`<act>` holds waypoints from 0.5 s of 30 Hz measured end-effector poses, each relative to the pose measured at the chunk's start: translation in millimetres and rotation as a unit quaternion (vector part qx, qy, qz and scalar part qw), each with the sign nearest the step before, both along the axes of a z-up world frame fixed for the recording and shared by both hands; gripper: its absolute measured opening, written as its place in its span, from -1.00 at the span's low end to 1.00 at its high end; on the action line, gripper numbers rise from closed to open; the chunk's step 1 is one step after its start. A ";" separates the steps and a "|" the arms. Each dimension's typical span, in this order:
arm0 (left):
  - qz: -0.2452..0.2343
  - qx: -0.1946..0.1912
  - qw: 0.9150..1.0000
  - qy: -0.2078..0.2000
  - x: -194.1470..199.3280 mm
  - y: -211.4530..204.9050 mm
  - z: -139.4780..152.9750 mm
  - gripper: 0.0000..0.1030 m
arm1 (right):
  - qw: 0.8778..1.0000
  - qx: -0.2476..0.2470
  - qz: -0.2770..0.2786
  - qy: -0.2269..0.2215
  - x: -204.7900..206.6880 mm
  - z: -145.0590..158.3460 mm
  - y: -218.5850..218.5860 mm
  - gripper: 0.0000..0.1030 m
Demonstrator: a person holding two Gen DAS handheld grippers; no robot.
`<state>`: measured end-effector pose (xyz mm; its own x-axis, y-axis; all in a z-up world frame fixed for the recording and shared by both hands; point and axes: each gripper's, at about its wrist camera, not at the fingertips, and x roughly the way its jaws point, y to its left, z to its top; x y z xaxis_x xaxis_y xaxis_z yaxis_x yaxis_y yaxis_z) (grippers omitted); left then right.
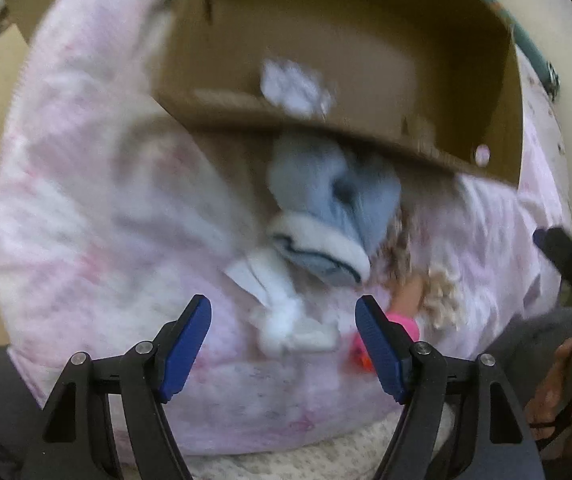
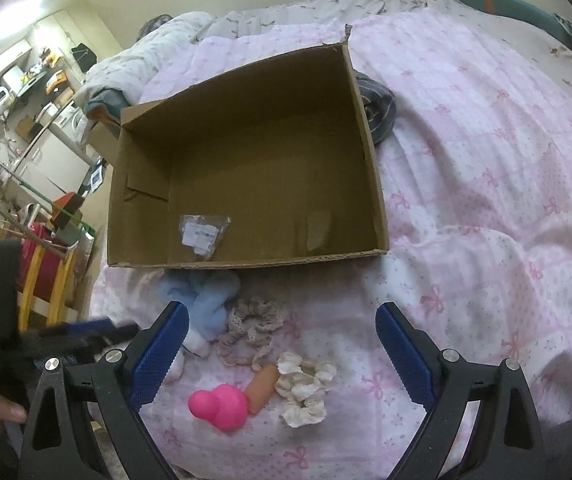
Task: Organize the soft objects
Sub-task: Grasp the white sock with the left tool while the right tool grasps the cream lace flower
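Note:
An open cardboard box (image 2: pixel 245 152) lies on the pink bedspread (image 2: pixel 486 160); it also shows in the left wrist view (image 1: pixel 366 60). In front of it lie blue and white socks (image 2: pixel 209 300), a beige crochet scrunchie (image 2: pixel 251 320), a cream scrunchie (image 2: pixel 304 388) and a pink and tan soft toy (image 2: pixel 225 402). My left gripper (image 1: pixel 283 344) is open and empty, just short of the blurred blue socks (image 1: pixel 326 200). My right gripper (image 2: pixel 281 356) is open and empty above the scrunchies and the toy. The left gripper also shows at the left edge of the right wrist view (image 2: pixel 85 330).
A small plastic packet (image 2: pixel 201 234) lies inside the box. A dark striped cloth (image 2: pixel 378 108) lies behind the box's right corner. A rumpled white duvet (image 2: pixel 245 20) lies at the far end of the bed. Cluttered shelves and a cart (image 2: pixel 45 240) stand left of the bed.

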<state>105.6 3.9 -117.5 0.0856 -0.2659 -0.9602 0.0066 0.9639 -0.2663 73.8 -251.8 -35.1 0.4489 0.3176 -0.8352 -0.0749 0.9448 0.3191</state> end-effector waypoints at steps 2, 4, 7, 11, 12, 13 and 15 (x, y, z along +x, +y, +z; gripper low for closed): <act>-0.012 0.006 1.000 0.005 -0.4 -8.1 -6.3 0.40 | 1.000 0.001 0.000 0.001 0.6 -0.8 -0.9 0.95; -0.022 0.011 1.000 0.011 -1.2 -14.1 -11.3 0.39 | 1.000 0.004 -0.001 0.000 0.1 0.0 -2.8 0.95; -0.042 0.029 0.998 0.025 -2.0 -21.4 -21.1 -0.55 | 1.000 0.006 -0.006 0.002 0.1 -0.5 -6.0 0.95; -0.030 0.028 0.998 0.041 -4.2 -14.6 -21.9 -0.58 | 1.000 0.009 -0.014 0.012 1.4 -4.6 -9.9 0.95; -0.028 0.036 0.998 0.035 -5.1 -12.5 -17.5 -0.58 | 1.000 0.009 -0.015 0.014 1.7 -5.6 -10.7 0.95; -0.023 0.047 0.998 0.024 -6.4 -9.0 -10.8 -0.58 | 1.000 0.007 -0.017 0.017 2.1 -6.8 -11.2 0.95; -0.010 0.056 0.998 0.009 -9.9 -1.2 3.9 -0.58 | 1.000 0.004 -0.022 0.022 2.6 -9.2 -12.9 0.95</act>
<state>95.8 2.7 -113.6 0.0644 -0.1591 -0.9852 0.0221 0.9872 -0.1580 76.3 -264.8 -44.3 0.4255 0.3053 -0.8519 -0.0197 0.9443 0.3286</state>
